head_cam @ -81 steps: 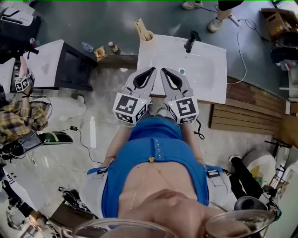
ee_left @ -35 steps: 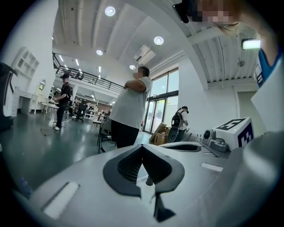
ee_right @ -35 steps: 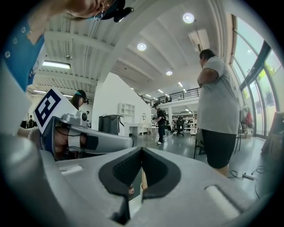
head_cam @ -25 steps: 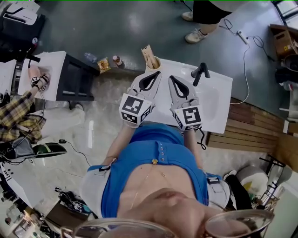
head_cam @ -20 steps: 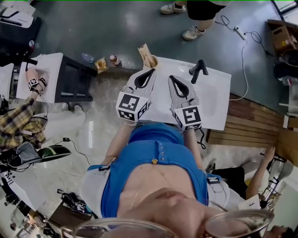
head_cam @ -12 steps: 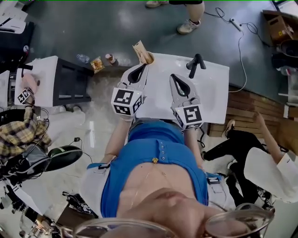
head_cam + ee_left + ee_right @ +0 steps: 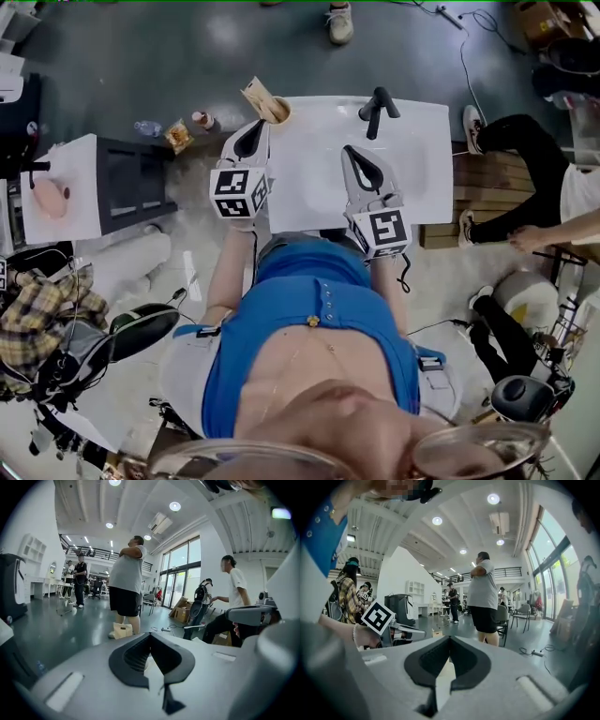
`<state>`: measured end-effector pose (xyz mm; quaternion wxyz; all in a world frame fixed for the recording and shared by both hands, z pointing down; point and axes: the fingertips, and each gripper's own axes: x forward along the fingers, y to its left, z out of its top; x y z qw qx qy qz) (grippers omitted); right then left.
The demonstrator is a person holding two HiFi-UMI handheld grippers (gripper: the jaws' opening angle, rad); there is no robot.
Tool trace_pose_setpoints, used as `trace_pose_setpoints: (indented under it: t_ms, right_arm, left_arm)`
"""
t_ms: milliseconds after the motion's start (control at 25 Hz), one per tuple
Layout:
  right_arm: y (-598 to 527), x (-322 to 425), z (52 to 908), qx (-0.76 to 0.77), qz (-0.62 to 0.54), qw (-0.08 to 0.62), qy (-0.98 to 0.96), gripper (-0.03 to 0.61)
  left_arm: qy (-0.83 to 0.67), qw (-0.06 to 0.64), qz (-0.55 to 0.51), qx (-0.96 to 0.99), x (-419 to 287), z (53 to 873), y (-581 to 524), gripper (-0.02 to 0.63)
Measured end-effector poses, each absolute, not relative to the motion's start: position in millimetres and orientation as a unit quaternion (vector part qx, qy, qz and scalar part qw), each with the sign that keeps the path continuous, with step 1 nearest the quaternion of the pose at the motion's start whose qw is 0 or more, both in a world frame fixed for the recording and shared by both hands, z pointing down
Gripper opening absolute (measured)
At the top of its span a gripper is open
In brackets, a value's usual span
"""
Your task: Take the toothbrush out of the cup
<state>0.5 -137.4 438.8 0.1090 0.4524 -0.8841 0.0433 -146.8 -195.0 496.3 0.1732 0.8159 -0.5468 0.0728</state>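
Note:
In the head view a tan cup stands on the far left corner of the white sink counter. A pale toothbrush in a beige wrapper sticks out of it, leaning left. My left gripper is shut and empty, its tips just left of the cup at the counter's left edge. My right gripper is also shut and empty, over the middle of the counter near the basin. In both the left gripper view and the right gripper view the dark jaws meet at the tips, and the cup is hidden.
A black faucet stands at the counter's far edge. A dark cabinet and small bottles are on the left. On the right, a person sits by wooden boards. Another person stands ahead on the floor.
My left gripper has moved forward and left, down beside the cup. The right gripper shifted a little over the counter. People around the sink have changed places.

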Motion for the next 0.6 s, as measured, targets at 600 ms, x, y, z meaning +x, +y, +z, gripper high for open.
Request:
trace_pose_setpoints:
  t_ms: [600]
  right_arm:
    - [-129,27,452,0.497,0.060,0.127,-0.856,0.002]
  left_arm:
    - [-0.553,0.209,0.117,0.798,-163,561,-218,0.053]
